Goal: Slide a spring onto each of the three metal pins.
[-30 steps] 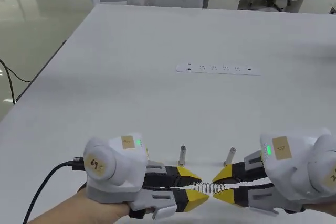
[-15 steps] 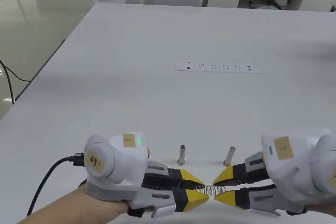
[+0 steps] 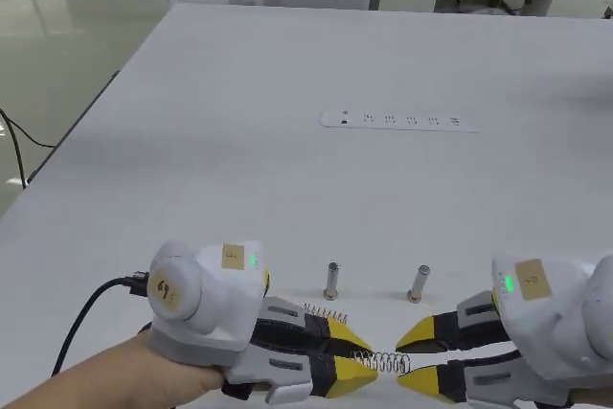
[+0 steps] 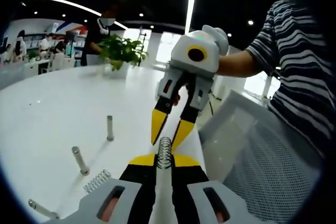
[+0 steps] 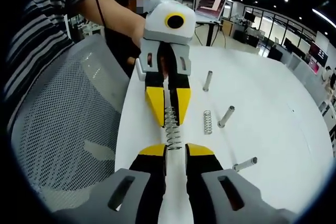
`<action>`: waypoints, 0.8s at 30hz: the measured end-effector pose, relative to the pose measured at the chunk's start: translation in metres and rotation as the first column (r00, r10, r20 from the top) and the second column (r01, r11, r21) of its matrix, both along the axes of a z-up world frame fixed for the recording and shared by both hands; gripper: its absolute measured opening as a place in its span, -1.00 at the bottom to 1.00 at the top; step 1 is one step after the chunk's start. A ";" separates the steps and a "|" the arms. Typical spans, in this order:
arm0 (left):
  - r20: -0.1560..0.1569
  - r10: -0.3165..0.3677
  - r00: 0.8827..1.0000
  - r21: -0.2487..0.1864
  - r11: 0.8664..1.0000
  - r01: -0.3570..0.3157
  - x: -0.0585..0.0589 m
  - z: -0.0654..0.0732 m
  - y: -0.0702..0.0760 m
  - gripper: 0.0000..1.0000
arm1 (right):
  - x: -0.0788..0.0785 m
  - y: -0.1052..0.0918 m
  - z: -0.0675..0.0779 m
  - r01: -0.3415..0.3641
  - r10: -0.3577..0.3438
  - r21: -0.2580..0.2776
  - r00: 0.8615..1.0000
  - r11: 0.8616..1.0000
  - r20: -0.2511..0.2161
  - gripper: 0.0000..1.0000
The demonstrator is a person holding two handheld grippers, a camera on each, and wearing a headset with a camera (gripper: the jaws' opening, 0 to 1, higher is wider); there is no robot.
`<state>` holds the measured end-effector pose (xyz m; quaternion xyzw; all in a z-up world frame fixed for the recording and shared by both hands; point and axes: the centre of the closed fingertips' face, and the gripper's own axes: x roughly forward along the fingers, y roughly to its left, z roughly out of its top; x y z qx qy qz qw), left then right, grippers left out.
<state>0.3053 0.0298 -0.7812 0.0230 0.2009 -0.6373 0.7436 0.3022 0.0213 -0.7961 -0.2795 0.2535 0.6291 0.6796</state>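
Note:
A short spring (image 3: 388,362) hangs level between my two grippers near the table's front edge. My left gripper (image 3: 369,359) is shut on its one end. My right gripper (image 3: 402,361) stands open, its yellow tips on either side of the other end. In the left gripper view the spring (image 4: 165,150) sticks out of my own jaws toward the right gripper (image 4: 167,136). A second spring (image 3: 326,312) lies loose on the table beside two upright metal pins (image 3: 331,280) (image 3: 419,284). A third pin (image 5: 244,163) lies tilted in the right gripper view.
A white power strip (image 3: 397,123) lies mid-table. The white table (image 3: 239,160) stretches far ahead, with chairs at its far end. A black cable (image 3: 81,328) trails from the left gripper. A grey mesh chair (image 5: 68,119) and a person in a striped shirt (image 4: 299,61) are close behind.
Both grippers have dropped toward the table's near edge and the right one has drawn back to the right. The spring between them shows longer. The loose spring has come into sight.

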 end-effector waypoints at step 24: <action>0.043 -0.020 0.999 0.053 0.998 0.018 -0.004 -0.007 0.001 -0.95 | -0.005 0.013 0.033 -0.087 0.085 0.025 0.994 0.996 0.069 -0.86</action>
